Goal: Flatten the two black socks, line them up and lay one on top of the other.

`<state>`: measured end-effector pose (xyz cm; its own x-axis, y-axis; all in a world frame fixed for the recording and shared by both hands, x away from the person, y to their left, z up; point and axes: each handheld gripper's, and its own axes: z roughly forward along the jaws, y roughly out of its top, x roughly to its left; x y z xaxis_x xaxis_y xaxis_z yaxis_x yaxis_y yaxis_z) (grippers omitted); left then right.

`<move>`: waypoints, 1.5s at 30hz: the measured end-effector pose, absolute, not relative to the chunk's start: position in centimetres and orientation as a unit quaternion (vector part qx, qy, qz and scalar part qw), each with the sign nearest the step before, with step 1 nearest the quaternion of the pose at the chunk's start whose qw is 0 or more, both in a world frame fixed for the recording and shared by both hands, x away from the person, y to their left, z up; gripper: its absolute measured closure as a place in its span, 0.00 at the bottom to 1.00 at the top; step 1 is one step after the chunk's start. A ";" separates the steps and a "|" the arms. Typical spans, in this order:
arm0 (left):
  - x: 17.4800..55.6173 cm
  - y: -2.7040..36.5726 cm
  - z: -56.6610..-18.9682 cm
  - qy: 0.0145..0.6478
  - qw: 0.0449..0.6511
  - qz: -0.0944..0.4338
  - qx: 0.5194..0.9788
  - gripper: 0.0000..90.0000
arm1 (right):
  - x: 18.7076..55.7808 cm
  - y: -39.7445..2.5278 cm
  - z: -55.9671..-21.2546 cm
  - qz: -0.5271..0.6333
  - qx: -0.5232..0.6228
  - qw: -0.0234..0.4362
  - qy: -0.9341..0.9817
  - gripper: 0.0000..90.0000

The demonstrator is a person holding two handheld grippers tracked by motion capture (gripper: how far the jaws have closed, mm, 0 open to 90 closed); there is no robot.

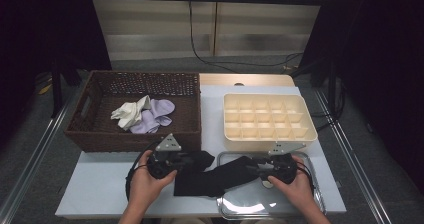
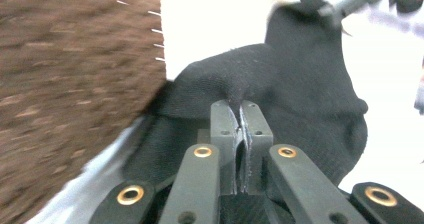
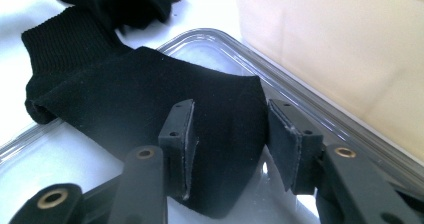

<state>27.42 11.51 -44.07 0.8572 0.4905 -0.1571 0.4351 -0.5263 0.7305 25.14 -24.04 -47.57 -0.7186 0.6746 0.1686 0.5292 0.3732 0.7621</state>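
Observation:
A black sock [image 1: 210,179] lies flat at the table's front, its toe end over a clear tray [image 1: 270,215]. My left gripper [image 1: 192,160] is shut on a bunched black fold [image 2: 300,84] beside the wicker basket [image 2: 75,84]; in the left gripper view its jaws [image 2: 241,106] pinch the fabric. I cannot tell whether that fold belongs to the same sock. My right gripper [image 1: 252,168] stands open, and in the right gripper view its jaws [image 3: 231,109] straddle the black sock's [image 3: 125,84] toe above the tray's rim [image 3: 210,39].
The brown wicker basket [image 1: 135,141] at back left holds a white sock [image 1: 131,113] and a lavender sock [image 1: 157,115]. A cream divided organiser [image 1: 270,143] stands at back right, its wall [image 3: 340,59] close to my right gripper.

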 end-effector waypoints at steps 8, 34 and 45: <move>26.4 9.5 -45.9 0.238 0.366 0.014 0.899 0.96 | 25.3 -23.4 -46.9 0.415 0.352 0.095 0.834 0.57; 27.0 13.8 -44.0 0.315 0.412 0.031 0.854 0.76 | 25.4 -21.6 -47.9 0.407 0.336 0.084 0.845 0.57; 27.4 14.6 -44.4 0.330 0.412 0.026 0.849 0.77 | 25.4 -21.5 -47.9 0.407 0.333 0.085 0.846 0.58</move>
